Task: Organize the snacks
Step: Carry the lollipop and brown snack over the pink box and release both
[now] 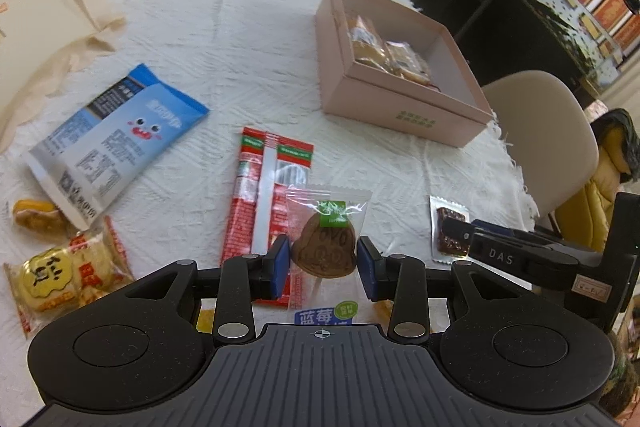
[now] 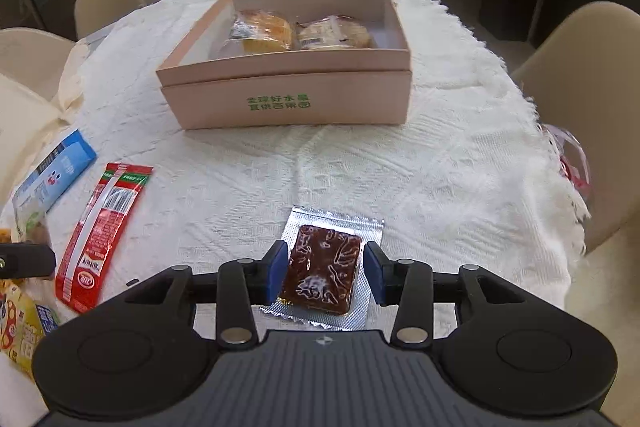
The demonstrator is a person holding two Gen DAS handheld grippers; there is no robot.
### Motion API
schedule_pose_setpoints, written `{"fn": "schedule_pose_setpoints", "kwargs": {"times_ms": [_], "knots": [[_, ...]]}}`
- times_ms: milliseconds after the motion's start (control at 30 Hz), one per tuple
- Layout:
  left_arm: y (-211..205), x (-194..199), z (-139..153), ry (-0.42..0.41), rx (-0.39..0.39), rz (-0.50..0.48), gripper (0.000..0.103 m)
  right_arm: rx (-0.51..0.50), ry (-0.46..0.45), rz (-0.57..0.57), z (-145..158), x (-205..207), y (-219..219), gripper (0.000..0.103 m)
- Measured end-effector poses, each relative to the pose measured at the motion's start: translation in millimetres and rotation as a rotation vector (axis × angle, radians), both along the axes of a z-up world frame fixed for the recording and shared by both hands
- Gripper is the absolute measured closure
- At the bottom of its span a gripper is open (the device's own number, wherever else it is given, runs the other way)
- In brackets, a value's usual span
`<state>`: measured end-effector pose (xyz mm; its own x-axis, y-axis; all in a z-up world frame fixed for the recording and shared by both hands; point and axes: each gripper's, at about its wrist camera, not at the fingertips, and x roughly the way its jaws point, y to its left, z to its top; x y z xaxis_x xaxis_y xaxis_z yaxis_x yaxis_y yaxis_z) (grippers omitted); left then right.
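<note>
Straddling their targets, the left gripper [image 1: 323,259] brackets a bell-shaped cookie packet [image 1: 326,233] and the right gripper [image 2: 325,269] a foil-backed brown snack [image 2: 322,267], jaws apart, probably for boxing; pink box [image 2: 288,99] upper centre.

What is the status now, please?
Left tongs open around cookie packet. Right tongs open around brown snack packet. Pink box ahead, path clear.

Blue pouch [image 2: 52,171]: we see it cut by the right wrist view's left edge.
Blueberry packet [image 1: 322,315]: mostly hidden under the left gripper body.
Blue pouch print: too blurred to read.
</note>
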<state>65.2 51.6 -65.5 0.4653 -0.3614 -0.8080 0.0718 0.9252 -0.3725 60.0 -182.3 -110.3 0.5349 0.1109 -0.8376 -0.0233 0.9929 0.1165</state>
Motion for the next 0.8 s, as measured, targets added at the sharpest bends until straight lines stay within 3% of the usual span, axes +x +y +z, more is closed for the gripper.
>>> {"fn": "schedule_pose_setpoints", "kwargs": {"times_ms": [133,233,367,467,633,700,767,800], "knots": [[-5,6,-7,0.003,0.009,-0.031,0.062,-0.045,-0.009,-0.020,-9,-2,11,0.059],[-6,8,-9,0.009,0.003,-0.053,0.062,-0.070,-0.034,-0.008,-1,-7,15,0.064],[-6,12,8,-0.038,-0.043,-0.086,0.062,-0.060,-0.111,0.019,35,-17,8,0.065],[-2,30,38,-0.106,-0.122,-0.109,0.062,-0.031,-0.200,0.013,76,-19,-4,0.065],[-8,105,107,-0.251,-0.209,-0.140,0.061,-0.014,-0.373,0.018,145,10,-15,0.065],[-21,149,121,-0.222,-0.212,-0.185,0.061,-0.002,-0.404,0.008,158,39,-17,0.064],[-38,200,109,-0.134,-0.196,-0.195,0.062,0.036,-0.356,-0.003,158,73,-19,0.047],[-45,219,98,-0.102,-0.175,-0.183,0.062,0.044,-0.314,-0.028,154,90,-20,0.044]]}}
